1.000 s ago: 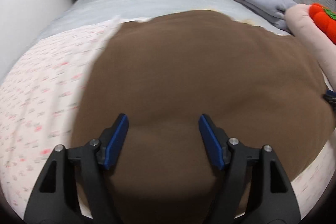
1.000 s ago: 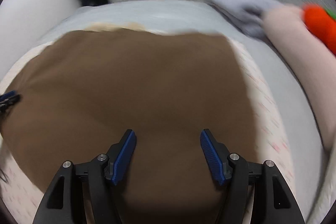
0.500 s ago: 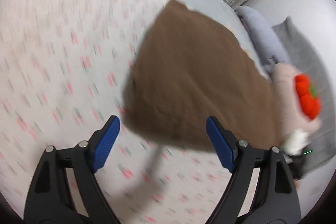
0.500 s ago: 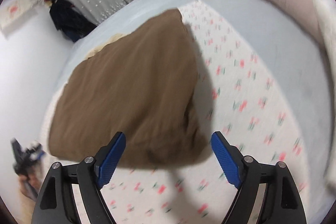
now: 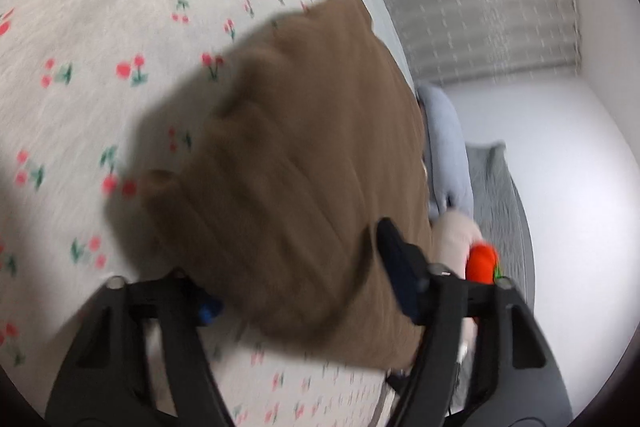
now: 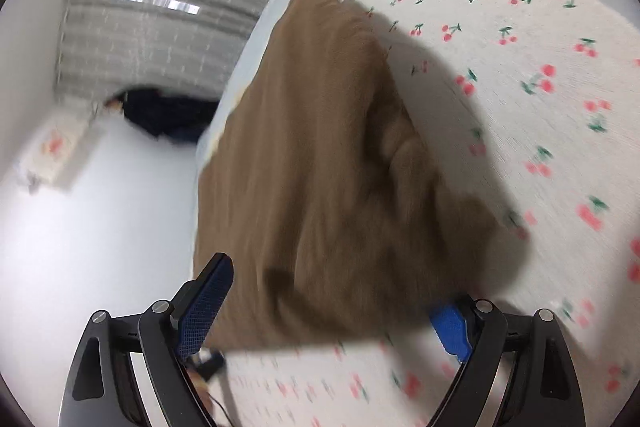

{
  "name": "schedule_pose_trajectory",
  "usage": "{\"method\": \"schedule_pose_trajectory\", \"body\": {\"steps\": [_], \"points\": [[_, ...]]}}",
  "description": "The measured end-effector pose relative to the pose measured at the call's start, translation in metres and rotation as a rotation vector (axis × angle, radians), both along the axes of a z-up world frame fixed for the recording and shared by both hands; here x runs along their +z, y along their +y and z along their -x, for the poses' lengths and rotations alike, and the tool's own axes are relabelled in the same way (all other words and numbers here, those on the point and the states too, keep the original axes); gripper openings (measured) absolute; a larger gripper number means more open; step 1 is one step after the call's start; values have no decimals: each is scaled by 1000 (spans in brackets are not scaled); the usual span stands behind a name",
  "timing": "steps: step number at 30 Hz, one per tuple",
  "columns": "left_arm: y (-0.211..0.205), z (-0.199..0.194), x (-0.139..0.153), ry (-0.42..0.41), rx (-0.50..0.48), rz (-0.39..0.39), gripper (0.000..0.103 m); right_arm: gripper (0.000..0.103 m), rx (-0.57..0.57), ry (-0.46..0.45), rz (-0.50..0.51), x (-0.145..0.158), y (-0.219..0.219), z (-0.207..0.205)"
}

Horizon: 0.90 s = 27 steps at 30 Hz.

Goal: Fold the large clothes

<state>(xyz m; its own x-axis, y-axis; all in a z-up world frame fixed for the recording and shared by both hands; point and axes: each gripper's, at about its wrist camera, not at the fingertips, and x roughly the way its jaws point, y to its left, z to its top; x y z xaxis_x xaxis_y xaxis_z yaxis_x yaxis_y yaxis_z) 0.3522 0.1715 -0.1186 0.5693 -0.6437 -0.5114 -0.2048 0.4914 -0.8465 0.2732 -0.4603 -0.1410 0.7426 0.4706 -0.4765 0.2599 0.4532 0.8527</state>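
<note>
A large brown garment lies folded on a white cherry-print blanket. In the left wrist view my left gripper is open, its jaws spread around the garment's near left corner, which lies between the fingers and covers the left pad. In the right wrist view the same garment fills the middle. My right gripper is open, its jaws spread around the near right corner, the cloth edge resting between the fingers. Neither gripper is closed on the cloth.
The cherry-print blanket covers a grey bed. A grey-blue pillow, a pale plush with an orange part and a grey cushion lie beside the garment. Curtains and a dark hanging garment stand at the wall.
Both grippers have dropped and tilted outward to the garment's near corners. The cloth edge now lies between each pair of open fingers.
</note>
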Motion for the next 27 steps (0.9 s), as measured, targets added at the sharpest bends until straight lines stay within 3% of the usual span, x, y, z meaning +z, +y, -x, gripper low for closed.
{"method": "schedule_pose_trajectory", "body": {"steps": [1,3,4,6,8,10,13,17,20,24,25,27], "points": [[1,-1,-2,-1,28,9,50,91,-20,-2,-9,2,0,-2],[4,-3,-9,11,85,47,36,73,-94,-5,-43,-2,-4,-7],[4,-4,-8,14,96,51,33,39,-121,2,-74,-8,-8,-10],[0,7,9,-19,105,28,27,28,-168,15,-231,-20,-15,-7],[-2,17,33,-71,88,3,25,22,-171,6,-197,-6,-10,-1],[-5,33,59,-104,54,-36,24,20,-159,-43,-143,20,-6,7],[-4,63,91,-141,11,-87,24,20,-149,-85,-174,44,-7,31],[10,113,104,-126,-51,-132,24,20,-76,-69,-142,65,-2,78],[21,152,88,-80,-109,-170,25,20,-35,-30,-143,57,-1,121],[24,167,30,77,-174,-266,39,28,7,40,-127,22,-5,143],[27,164,11,132,-185,-270,43,33,24,71,-142,8,-7,145],[37,166,0,148,-167,-193,49,40,41,131,-187,-22,-15,146]]}}
